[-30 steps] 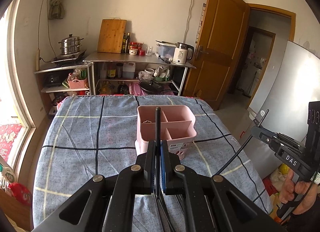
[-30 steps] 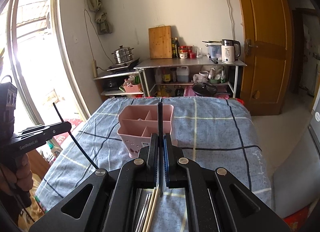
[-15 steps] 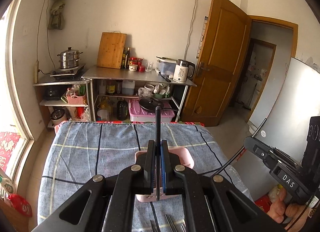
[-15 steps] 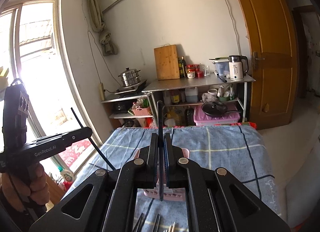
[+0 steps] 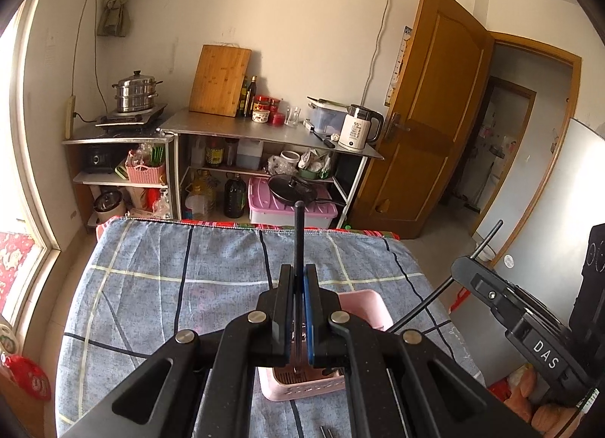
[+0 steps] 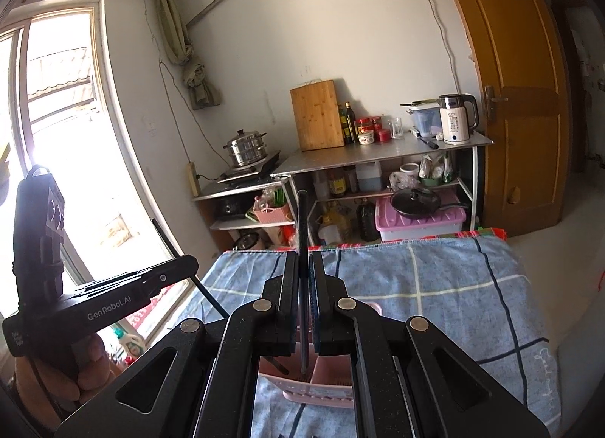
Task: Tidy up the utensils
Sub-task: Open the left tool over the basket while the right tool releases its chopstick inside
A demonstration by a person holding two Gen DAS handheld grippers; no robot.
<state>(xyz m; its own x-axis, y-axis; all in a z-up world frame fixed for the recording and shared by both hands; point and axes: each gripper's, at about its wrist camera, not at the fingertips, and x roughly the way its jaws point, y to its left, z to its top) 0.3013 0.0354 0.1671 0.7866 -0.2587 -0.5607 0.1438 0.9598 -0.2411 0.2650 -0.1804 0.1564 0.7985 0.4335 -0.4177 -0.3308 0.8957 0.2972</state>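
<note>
Left gripper (image 5: 298, 279): its 2 fingers were pressed together, pinching 1 thin black chopstick (image 5: 298, 233) that stuck out ahead of the tips.
Pink organizer (image 5: 365, 305): it sat on the blue checked cloth (image 5: 170, 286), just below and behind the left fingertips, mostly hidden by the gripper body; only 1 corner and the slotted front wall showed.
Loose utensils (image 5: 325, 432): 2 metal ends peeked in at the bottom edge, below the fingers and outside the holder.
Right gripper (image 6: 304, 267): its 2 fingers were likewise closed, nipping a second black chopstick (image 6: 302, 226) that ran up past the tips and down between them.
Holder from the right: the pink organizer (image 6: 314, 396) lay directly under these fingers, with the stick's lower end over it.
Progress: apparently early to middle; both sticks were gripped but neither was seated in a compartment.
Left to do: lower both sticks into a slot, then collect the loose pieces; the holder's contents could not be told.
</note>
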